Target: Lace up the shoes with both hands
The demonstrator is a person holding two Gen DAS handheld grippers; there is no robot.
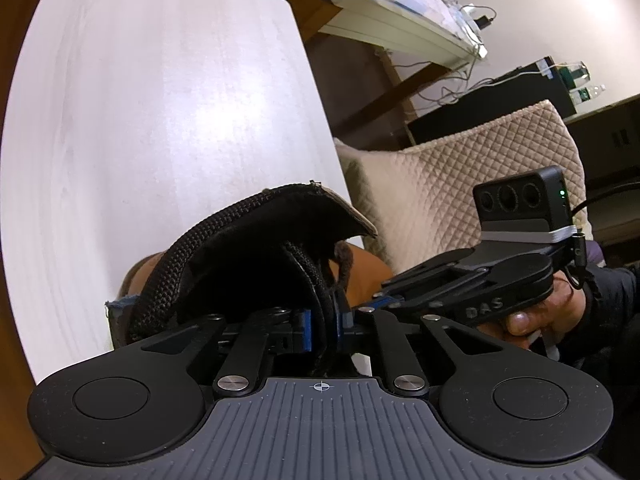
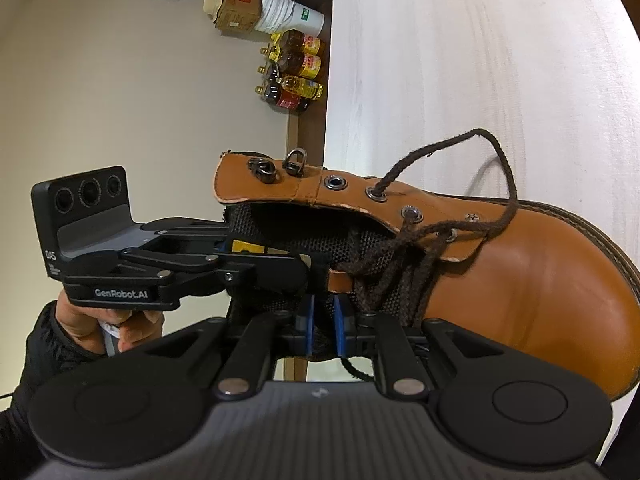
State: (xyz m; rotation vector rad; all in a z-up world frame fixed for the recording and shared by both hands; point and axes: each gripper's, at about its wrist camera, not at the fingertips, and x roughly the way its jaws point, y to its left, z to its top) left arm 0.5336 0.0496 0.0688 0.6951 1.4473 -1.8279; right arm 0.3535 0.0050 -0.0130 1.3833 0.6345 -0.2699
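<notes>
Pale wood-grain bench, beige wall behind, oil bottles on the floor past its edge; quilted cream chair to one side.

Item one: tan leather lace-up boot, lying on the bench with its toe toward the right of my right wrist view, black mesh tongue standing open. Dark brown cord lace threaded through the lower eyelets; upper eyelet and two hooks bare.

Item two: my left gripper, narrowed onto the black mesh edge of the boot's collar or tongue, steadying it.

Item three: my right gripper, pinched shut on the lace near its tangle.

Handling note, as I judge it: I should keep the left hold firm, draw the lace taut and untwisted, then feed it to the next free eyelet without dragging the boot.
</notes>
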